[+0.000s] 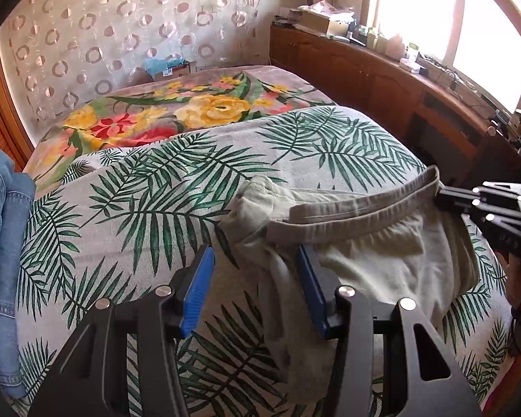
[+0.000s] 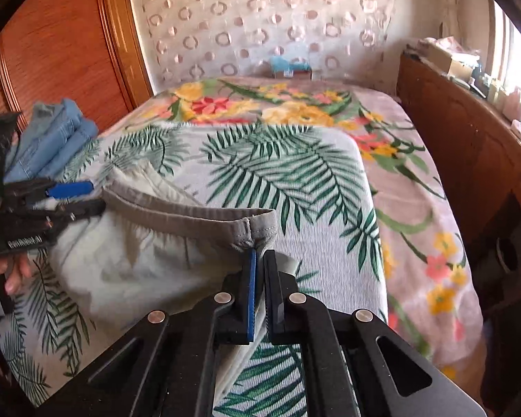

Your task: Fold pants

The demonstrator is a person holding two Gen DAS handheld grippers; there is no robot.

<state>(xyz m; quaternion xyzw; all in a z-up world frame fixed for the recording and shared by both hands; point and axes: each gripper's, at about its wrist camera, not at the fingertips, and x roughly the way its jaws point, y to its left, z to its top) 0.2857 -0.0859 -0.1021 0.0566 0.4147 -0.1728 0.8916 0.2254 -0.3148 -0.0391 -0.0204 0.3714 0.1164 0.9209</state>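
Grey pants (image 2: 128,260) on palm-print cover (image 2: 312,180)

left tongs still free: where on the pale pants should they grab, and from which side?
The waistband, at its left end. It is a thick raised edge above the limp cloth. The right tongs already pinch the right end. Bring the open left tongs in from the near side.

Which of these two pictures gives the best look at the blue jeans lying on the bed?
The right wrist view: the blue jeans lie in a bunched, folded pile near the wooden wardrobe, seen nearly whole, with only their near end hidden behind the left gripper. The left wrist view shows only a strip of denim at its left edge, cut off by the frame.
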